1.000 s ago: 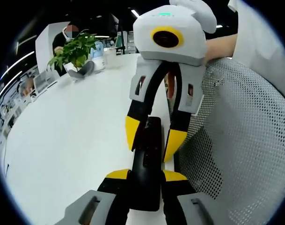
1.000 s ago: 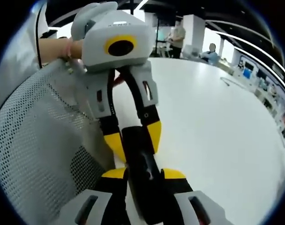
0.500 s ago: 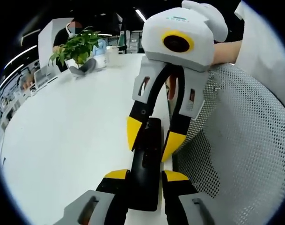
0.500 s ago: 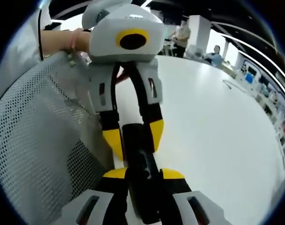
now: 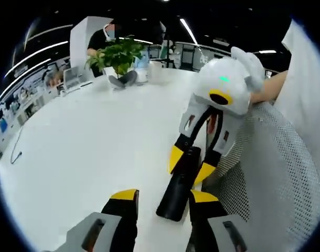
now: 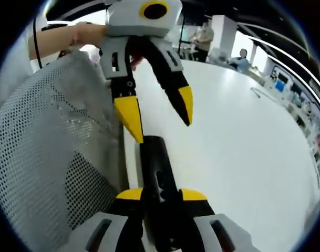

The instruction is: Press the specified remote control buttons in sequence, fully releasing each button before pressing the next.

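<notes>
The right gripper [image 6: 162, 195] is pinching the remote control [image 6: 158, 178] between closed fingers, steadying it on the desk [image 6: 244, 136]. Beyond it, the left gripper [image 6: 157, 116] is hanging spread and empty above its far end. The left gripper view shows the remote's [image 5: 181, 181] underside, with potted plant [image 5: 117, 55] farther off.

The remote's [image 6: 161, 197] near end is hidden between the right gripper's [image 6: 162, 197] fingers [image 6: 131, 195]; its buttons are too small to tell; in the left gripper view the far end of the remote [image 5: 179, 186] sits behind those fingertips [image 5: 175, 157].
</notes>
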`<action>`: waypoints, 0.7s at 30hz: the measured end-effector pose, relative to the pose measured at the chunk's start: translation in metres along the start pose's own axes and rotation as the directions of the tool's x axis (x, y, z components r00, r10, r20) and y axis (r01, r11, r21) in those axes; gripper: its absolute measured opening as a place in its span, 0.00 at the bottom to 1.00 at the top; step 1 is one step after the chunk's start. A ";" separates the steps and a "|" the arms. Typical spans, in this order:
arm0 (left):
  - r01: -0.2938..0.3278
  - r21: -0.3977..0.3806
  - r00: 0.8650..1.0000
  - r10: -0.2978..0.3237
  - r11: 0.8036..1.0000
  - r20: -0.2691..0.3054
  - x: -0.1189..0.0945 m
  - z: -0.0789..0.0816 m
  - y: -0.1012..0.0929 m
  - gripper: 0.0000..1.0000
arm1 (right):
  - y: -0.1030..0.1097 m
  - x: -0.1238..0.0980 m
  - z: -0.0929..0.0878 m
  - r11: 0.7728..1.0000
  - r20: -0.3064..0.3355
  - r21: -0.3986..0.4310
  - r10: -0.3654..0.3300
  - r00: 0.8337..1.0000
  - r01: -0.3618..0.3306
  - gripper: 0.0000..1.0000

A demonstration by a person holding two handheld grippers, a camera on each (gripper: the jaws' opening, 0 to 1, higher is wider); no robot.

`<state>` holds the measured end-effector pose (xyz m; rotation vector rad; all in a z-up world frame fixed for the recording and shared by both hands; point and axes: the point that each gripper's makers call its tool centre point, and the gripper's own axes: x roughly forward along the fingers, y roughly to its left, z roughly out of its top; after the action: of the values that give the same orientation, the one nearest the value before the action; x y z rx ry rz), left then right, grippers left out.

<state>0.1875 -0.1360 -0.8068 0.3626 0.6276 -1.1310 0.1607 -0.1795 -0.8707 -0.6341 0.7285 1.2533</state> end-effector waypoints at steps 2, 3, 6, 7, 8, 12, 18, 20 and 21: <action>-0.052 -0.014 0.998 0.052 0.999 0.040 -0.012 0.007 0.004 0.44 | 0.000 0.000 0.001 1.000 0.001 0.006 -0.001 1.000 0.001 0.22; -0.066 -0.036 0.996 0.068 0.997 0.049 -0.017 0.009 0.005 0.43 | 0.000 0.001 0.001 1.000 0.001 0.008 -0.001 1.000 0.001 0.22; -0.151 -0.093 0.980 0.161 0.984 0.115 -0.034 0.022 0.013 0.43 | 0.000 0.001 0.001 1.000 0.001 0.016 -0.002 1.000 0.002 0.22; -0.167 -0.109 0.975 0.180 0.980 0.132 -0.037 0.024 0.014 0.44 | 0.000 0.001 0.002 1.000 0.001 0.018 -0.003 1.000 0.003 0.22; -0.198 -0.122 0.963 0.216 0.973 0.159 -0.043 0.029 0.017 0.45 | 0.000 0.002 0.002 1.000 0.001 0.025 -0.003 1.000 0.003 0.22; -0.285 -0.173 0.921 0.319 0.943 0.225 -0.062 0.037 0.024 0.46 | -0.001 0.002 0.002 0.999 0.004 0.043 -0.004 1.000 0.004 0.22; -0.375 -0.282 0.849 0.449 0.883 0.277 -0.081 0.036 0.029 0.53 | -0.001 0.002 0.003 0.999 0.001 0.047 -0.007 1.000 0.007 0.22; -0.400 -0.307 0.819 0.487 0.864 0.303 -0.088 0.037 0.030 0.57 | -0.001 0.002 0.003 0.999 0.000 0.049 -0.007 1.000 0.007 0.22; -0.408 -0.306 0.811 0.495 0.860 0.311 -0.091 0.036 0.028 0.58 | -0.001 0.002 0.003 0.999 -0.002 0.050 -0.008 1.000 0.008 0.22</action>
<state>0.1973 -0.0803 -0.7226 0.0783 0.2914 -0.6277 0.1621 -0.1762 -0.8706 -0.5967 0.7554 1.2237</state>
